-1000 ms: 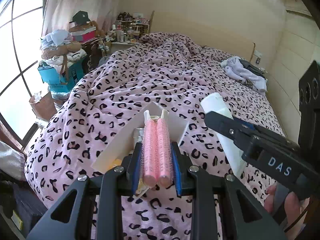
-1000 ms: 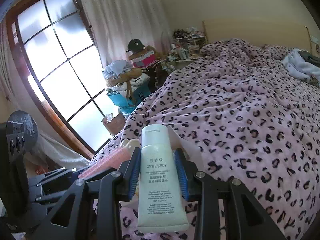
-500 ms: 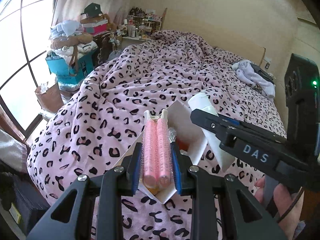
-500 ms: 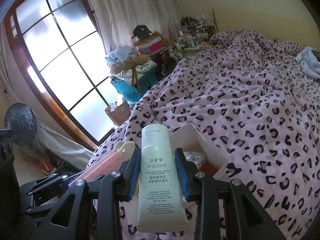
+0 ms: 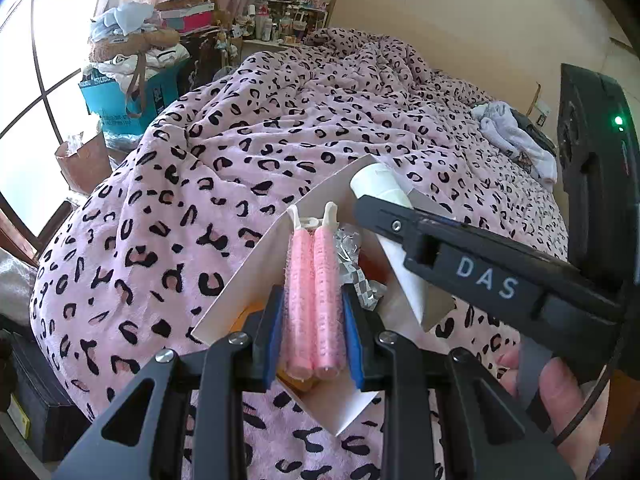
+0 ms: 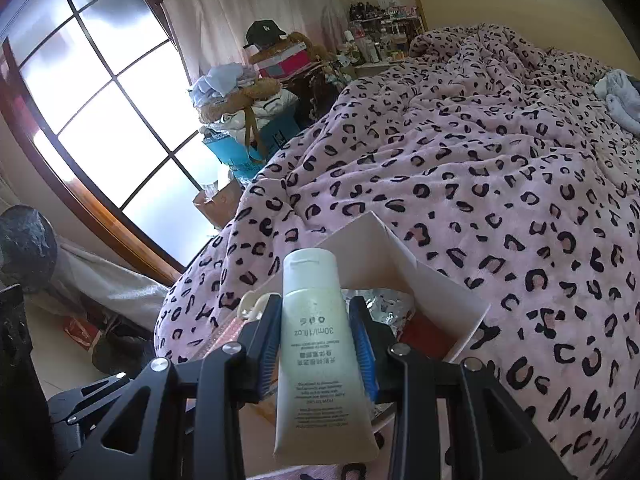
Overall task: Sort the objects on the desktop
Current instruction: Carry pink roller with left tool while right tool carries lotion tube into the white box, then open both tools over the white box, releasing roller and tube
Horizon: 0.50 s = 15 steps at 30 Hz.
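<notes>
My left gripper [image 5: 311,312] is shut on two pink hair rollers [image 5: 314,300] held side by side, white tips pointing forward. They hang over an open white cardboard box [image 5: 240,292] that lies on the bed. My right gripper [image 6: 318,340] is shut on a white cream tube [image 6: 316,344], cap forward, above the same box [image 6: 440,288]. In the left wrist view that tube [image 5: 384,196] crosses the box from the right. Crumpled silver foil [image 5: 352,256] and something red lie inside the box.
A pink leopard-print blanket [image 5: 320,120] covers the bed. Folded pale clothes [image 5: 516,136] lie at its far right. Beside the bed stand a blue bag [image 5: 120,100], piled clothes, a black cap [image 6: 262,32] and a cluttered shelf. A person's fingers [image 5: 556,392] grip the right tool.
Both grippers have come down and closer to the white box, which now looks larger and lies right under the rollers and the tube. Both grips are unchanged.
</notes>
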Available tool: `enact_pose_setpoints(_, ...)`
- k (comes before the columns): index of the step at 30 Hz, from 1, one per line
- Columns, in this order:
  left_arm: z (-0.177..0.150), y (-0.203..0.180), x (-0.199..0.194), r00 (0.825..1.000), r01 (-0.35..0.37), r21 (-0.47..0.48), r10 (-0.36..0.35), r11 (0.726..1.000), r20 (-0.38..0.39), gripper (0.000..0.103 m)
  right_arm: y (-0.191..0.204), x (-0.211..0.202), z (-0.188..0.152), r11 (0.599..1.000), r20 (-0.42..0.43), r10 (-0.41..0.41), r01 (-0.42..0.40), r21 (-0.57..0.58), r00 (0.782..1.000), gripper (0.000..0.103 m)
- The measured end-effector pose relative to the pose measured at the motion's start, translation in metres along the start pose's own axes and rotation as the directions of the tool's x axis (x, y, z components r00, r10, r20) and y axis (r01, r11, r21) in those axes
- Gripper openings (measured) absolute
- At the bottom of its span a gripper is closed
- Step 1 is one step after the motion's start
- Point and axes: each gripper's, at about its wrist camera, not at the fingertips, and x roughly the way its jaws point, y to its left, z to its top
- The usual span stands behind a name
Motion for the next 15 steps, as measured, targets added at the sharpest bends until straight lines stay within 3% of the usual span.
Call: enact_pose_setpoints(15,-0.0026,0.0041,0.0067,1.000,0.020,-0.015,-0.021,1.000,-0.021,0.028,-0.0029,0.0101,-0.0018,1.000,-0.017,-0.025,0.025,-0.004,1.000,0.035)
